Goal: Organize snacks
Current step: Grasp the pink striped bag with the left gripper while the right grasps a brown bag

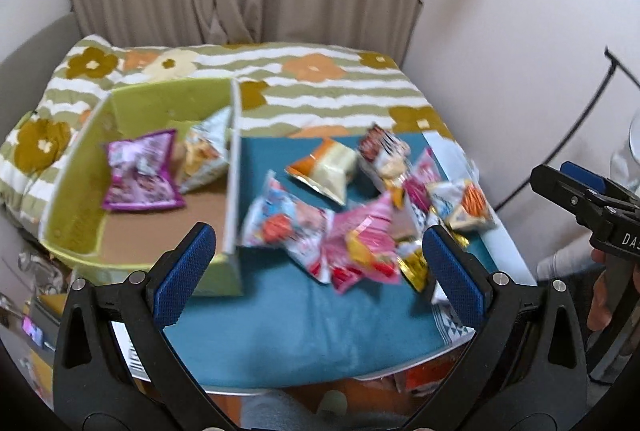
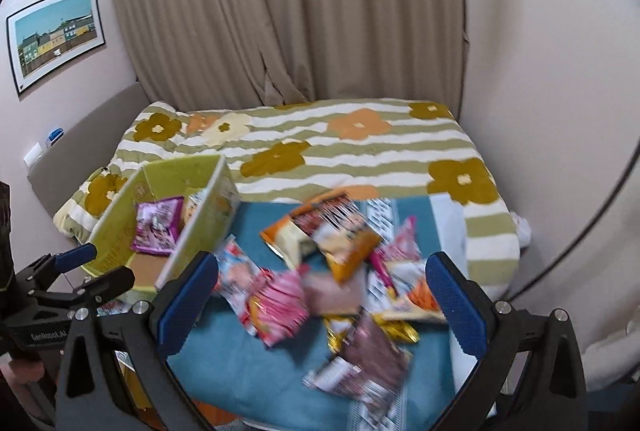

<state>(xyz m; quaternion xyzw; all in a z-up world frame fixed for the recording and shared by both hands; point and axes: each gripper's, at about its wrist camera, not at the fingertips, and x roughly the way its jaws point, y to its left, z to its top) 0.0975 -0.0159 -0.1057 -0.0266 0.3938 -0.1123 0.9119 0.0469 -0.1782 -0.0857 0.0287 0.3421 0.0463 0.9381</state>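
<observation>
Teal cloth [image 1: 304, 327] holds loose snack packets [image 1: 360, 243] beside green box [image 1: 76, 207] — both grippers' jaws wide, empty.

Ahead of you a beige curtain [image 2: 304, 11] hangs in folds down to the far edge of a bed, whose quilt [image 2: 360, 147] has green and white stripes with big flowers. To your left, a framed picture [image 2: 56, 35] of coloured houses hangs on the pale wall [image 2: 540, 71], above a grey headboard [image 2: 92, 139].
</observation>
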